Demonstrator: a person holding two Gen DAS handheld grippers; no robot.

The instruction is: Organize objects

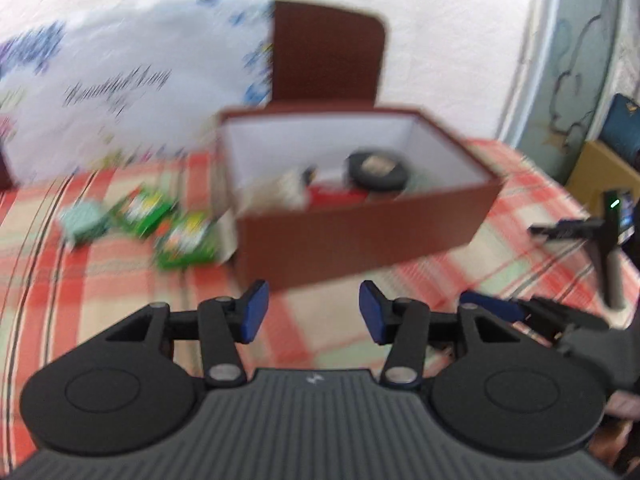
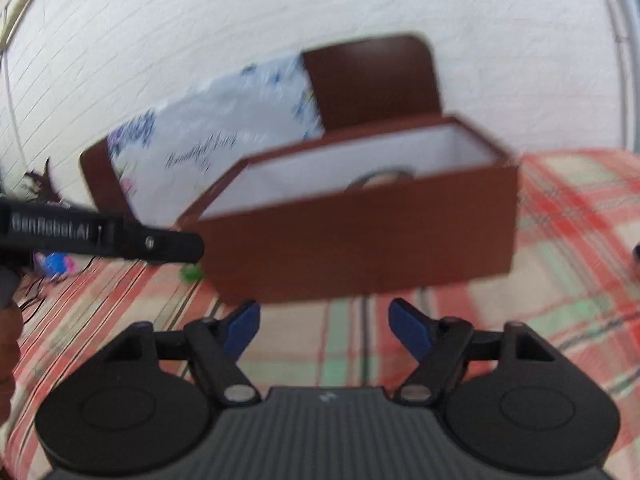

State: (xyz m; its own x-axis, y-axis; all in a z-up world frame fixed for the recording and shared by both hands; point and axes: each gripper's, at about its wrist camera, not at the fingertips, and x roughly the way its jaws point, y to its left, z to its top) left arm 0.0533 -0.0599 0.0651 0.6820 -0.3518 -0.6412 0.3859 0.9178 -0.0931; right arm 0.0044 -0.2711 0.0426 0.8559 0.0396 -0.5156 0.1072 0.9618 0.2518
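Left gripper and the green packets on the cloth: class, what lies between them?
Only bare checked cloth lies between the open left gripper and the green packets, seen in the left wrist view.

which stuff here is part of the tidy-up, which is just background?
Job: brown box; items already inside, including a black round tin; two green packets and a pale green packet on the cloth.

Background: floral lid; plaid tablecloth; brick wall.

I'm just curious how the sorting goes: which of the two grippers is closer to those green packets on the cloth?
Left. The left gripper faces the green packets, slightly left of its open fingers. The right gripper sits beyond, facing the brown box.
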